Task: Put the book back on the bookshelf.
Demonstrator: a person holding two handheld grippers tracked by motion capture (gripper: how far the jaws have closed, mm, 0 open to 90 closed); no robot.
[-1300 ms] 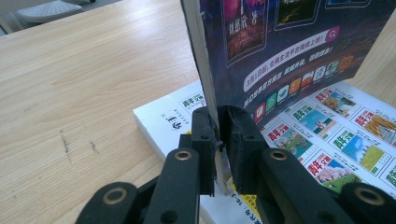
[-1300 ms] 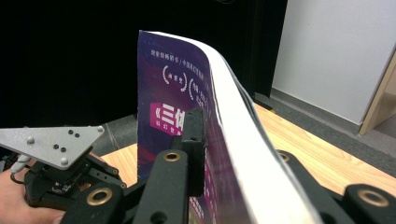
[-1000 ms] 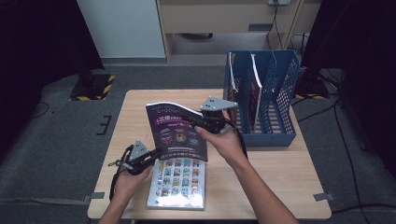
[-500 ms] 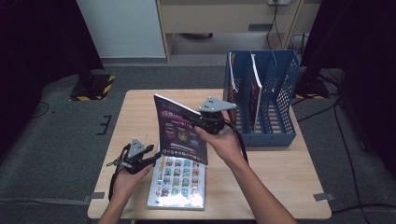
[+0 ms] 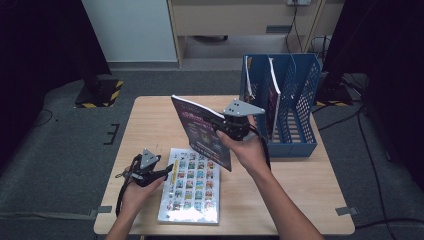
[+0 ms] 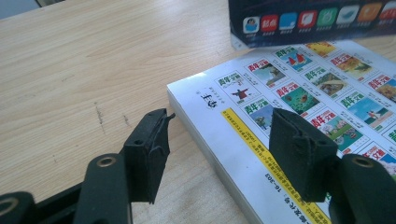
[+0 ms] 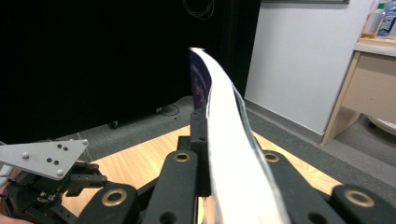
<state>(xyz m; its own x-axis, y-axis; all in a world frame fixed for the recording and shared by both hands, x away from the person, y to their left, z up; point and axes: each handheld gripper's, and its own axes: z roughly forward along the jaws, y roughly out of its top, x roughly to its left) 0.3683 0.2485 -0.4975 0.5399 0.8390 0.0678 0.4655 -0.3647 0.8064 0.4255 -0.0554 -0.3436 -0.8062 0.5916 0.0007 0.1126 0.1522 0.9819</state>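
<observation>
My right gripper [image 5: 231, 129] clamps the purple magazine [image 5: 200, 131] upright above the worktop [image 5: 150, 120], left of the blue file rack [image 5: 287, 100], apparently for slotting there; left gripper [image 5: 161, 172], jaws just opened and empty, straddles the flat magazine's [image 5: 192, 187] edge.

You are working in a lab-style recording room: a small wooden counter [image 5: 150, 120] stands on grey carpet [image 5: 60, 150] between black curtains [image 5: 40, 45], with hazard-striped tape [image 5: 100, 95], trailing cables [image 5: 365, 145], and a beige office cabinet [image 5: 240, 17] behind.
</observation>
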